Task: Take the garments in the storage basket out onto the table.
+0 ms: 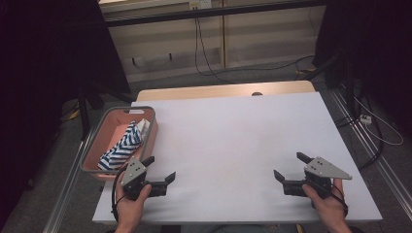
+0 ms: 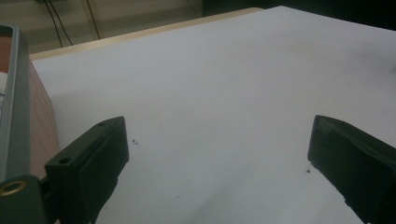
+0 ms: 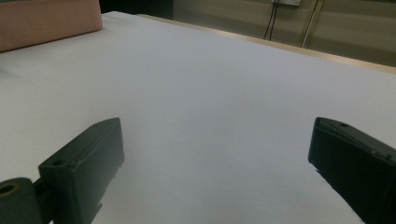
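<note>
My left gripper [image 1: 159,168] rests low over the white table [image 1: 233,141] near its front left, jaws wide apart and empty, just right of the pink basket [image 1: 96,131]. In its own view the left gripper [image 2: 217,140] spans bare white surface beside the basket wall [image 2: 39,116]. A blue-and-white striped cloth [image 1: 121,145] lies bunched inside the basket with a white item [image 1: 143,125] behind it. At the front right my right gripper [image 1: 289,166] is open too, with nothing between its jaws. The right gripper [image 3: 217,137] faces empty tabletop, the basket [image 3: 49,21] far off at upper left.
The white sheet covers a wooden table whose far edge [image 1: 223,90] shows bare wood. Cables [image 1: 204,53] hang down the wall behind. Dark curtains flank both sides, and metal rails [image 1: 369,145] run along the floor at right.
</note>
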